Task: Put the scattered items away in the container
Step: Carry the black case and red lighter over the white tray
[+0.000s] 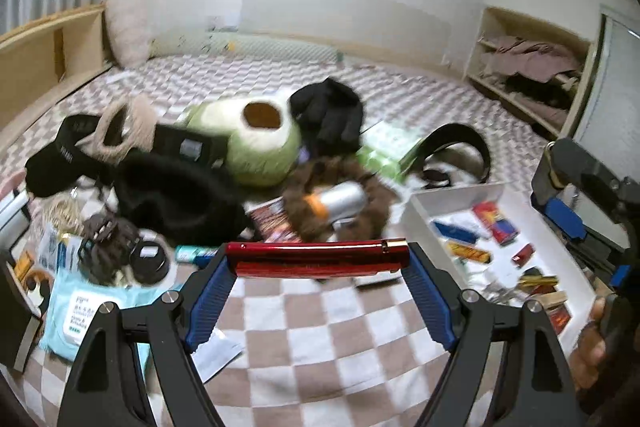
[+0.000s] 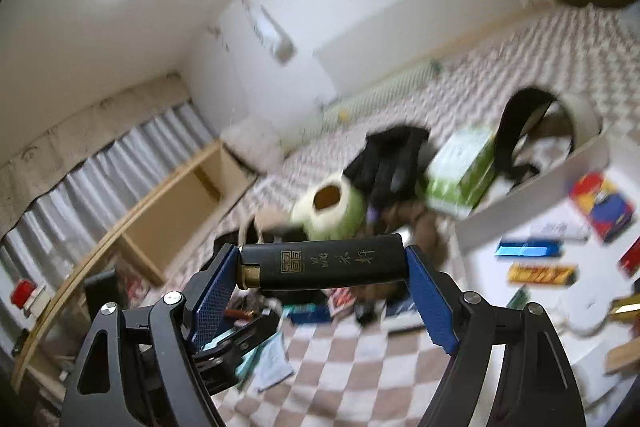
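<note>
Now: left gripper (image 1: 318,261) pinching red tube (image 1: 316,259) endwise, centre | right gripper (image 2: 324,263) pinching black tube (image 2: 320,261) | likely carrying to tray (image 1: 452,193), right

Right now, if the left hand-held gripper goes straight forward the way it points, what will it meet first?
Probably the brown furry item with the silver can on it, just beyond the red tube held by the left hand-held gripper. Depth is unclear through the fisheye.
</note>
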{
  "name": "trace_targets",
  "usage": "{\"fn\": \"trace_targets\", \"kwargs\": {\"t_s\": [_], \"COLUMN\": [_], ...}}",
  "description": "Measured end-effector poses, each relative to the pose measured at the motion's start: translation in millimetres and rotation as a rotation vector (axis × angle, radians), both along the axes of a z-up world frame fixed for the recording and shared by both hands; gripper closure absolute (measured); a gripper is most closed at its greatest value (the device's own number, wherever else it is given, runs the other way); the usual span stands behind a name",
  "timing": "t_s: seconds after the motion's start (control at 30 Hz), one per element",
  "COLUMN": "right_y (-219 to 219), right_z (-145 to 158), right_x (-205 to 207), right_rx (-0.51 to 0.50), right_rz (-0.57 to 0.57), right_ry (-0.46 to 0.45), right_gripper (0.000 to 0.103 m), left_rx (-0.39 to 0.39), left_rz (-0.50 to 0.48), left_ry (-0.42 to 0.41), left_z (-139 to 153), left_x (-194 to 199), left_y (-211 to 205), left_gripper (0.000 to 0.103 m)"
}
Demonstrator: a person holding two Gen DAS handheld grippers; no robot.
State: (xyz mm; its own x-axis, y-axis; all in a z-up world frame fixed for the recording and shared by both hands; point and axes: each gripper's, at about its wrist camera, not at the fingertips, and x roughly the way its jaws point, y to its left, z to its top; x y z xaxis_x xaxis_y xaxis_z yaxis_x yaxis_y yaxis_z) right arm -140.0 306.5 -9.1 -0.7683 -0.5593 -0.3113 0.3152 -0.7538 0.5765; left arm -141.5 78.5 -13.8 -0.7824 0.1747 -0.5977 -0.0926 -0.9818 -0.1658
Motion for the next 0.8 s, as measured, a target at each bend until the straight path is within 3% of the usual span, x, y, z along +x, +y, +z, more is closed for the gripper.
{"fn": "trace_targets", "kwargs": {"t_s": [0.23,0.47,0.8], "right_y": [56,125,158], "right_z": [15,-1,-22], "right_x": [9,17,17], "right_rx": [-0.023,-0.102,-0.003], "right_rz": [-0.17,-0.342,-0.491], "right_ry": [0.057,0.015,-0.11], "right_gripper": [0.021,0.021,0.021], "left_rx": [0.012,0.011,-0.012], "left_rz": [-0.091,-0.192,-0.313], "left_ry": [0.046,0.05,0.015], "left_z": [21,24,15], "left_x": [-4,-16,-35], "left_y": [42,91,152], "left_gripper": [0.02,0.02,0.02]}}
